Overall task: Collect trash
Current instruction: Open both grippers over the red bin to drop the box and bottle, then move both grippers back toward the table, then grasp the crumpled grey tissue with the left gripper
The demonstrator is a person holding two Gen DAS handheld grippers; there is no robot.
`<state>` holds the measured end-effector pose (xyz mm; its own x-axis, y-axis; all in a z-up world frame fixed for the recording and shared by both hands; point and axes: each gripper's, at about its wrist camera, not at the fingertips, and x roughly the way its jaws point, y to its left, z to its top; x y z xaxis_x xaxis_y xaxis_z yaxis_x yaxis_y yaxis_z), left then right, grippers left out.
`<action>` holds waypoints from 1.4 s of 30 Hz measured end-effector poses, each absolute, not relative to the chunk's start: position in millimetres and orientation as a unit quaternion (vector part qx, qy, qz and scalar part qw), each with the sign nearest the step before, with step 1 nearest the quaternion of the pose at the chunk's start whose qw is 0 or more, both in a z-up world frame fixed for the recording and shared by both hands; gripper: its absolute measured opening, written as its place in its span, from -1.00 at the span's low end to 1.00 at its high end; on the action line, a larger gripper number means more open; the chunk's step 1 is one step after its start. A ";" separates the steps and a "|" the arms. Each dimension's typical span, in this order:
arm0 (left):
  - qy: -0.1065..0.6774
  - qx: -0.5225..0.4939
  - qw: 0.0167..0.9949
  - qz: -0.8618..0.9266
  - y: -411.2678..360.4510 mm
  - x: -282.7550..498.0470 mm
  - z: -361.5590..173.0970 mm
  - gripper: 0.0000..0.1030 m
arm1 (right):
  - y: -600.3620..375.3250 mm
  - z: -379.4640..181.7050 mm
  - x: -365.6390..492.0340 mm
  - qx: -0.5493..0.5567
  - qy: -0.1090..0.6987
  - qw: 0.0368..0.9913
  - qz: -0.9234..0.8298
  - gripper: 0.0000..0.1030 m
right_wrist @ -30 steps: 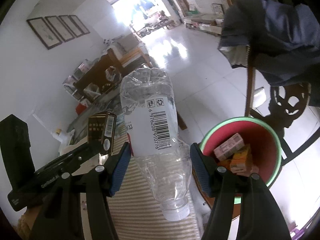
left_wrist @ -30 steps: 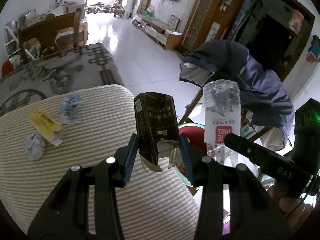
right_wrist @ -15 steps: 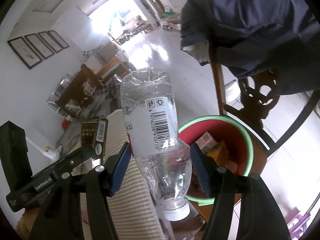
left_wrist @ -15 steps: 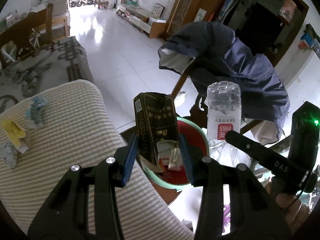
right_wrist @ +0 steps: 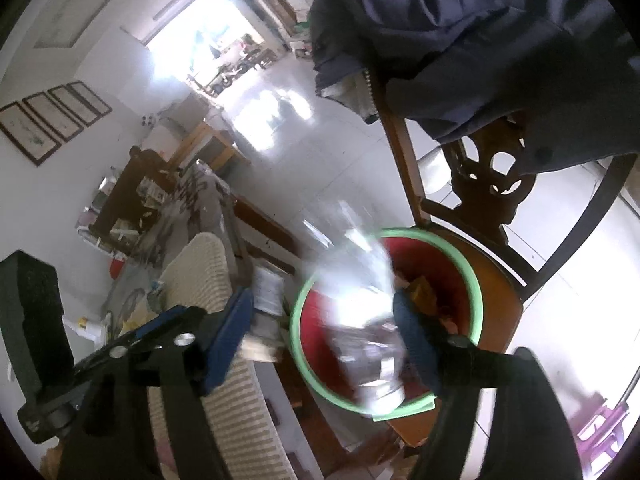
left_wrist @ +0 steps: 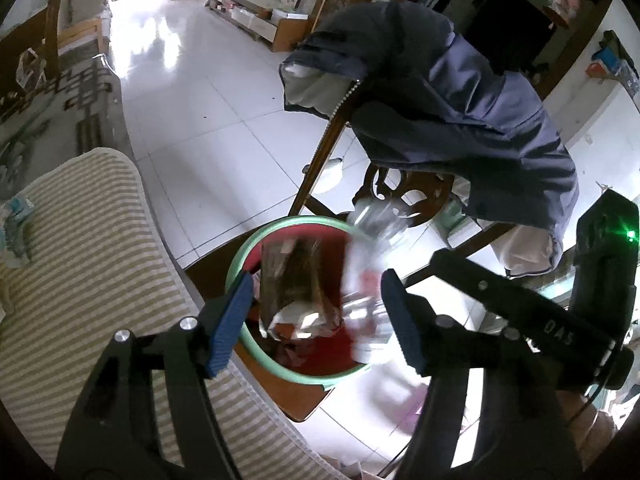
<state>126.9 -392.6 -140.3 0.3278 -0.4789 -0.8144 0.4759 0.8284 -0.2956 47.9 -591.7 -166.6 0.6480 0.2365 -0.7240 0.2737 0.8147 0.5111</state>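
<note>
The left hand-held gripper hangs over a red bin with a green rim, its blue pads spread and opening. Between them a dark brown carton shows blurred, clear of both pads, above the bin's mouth; its print cannot be read.

The right hand-held gripper is also over the bin, jaws opening. A clear plastic bottle sits blurred between them; whether the right pad touches it cannot be told, and its label is smeared beyond reading.

The bin stands on the seat of a carved wooden chair with a dark blue jacket draped over the back. The letters "DAS" are readable on the right gripper's arm. 1 crumpled paper lies on the striped cushion at the left edge.
</note>
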 end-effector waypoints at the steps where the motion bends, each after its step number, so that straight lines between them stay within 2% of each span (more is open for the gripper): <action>1: 0.500 0.001 0.816 -0.289 -390.9 127.4 -140.2 0.22 | -591.8 -166.6 47.9 0.303 0.420 0.855 -0.011 0.42; 14: 0.479 -0.017 0.845 -0.237 -331.5 122.8 -130.0 0.22 | -569.6 -163.5 54.5 0.302 0.422 0.855 0.010 0.42; 24: 0.473 -0.046 0.875 -0.098 -202.4 131.5 -136.0 0.23 | -514.5 -161.1 63.4 0.274 0.439 0.854 0.047 0.42; 28: 0.481 -0.056 0.875 -0.007 -120.6 138.5 -148.6 0.23 | -496.6 -163.0 62.3 0.268 0.448 0.852 0.050 0.42; 33: 0.495 -0.068 0.865 0.047 -59.6 150.2 -168.6 0.22 | -470.3 -161.4 60.1 0.258 0.452 0.852 0.054 0.42; 42: 0.529 -0.087 0.844 0.002 -33.8 184.3 -209.0 0.20 | -423.7 -153.5 51.9 0.244 0.452 0.857 0.046 0.42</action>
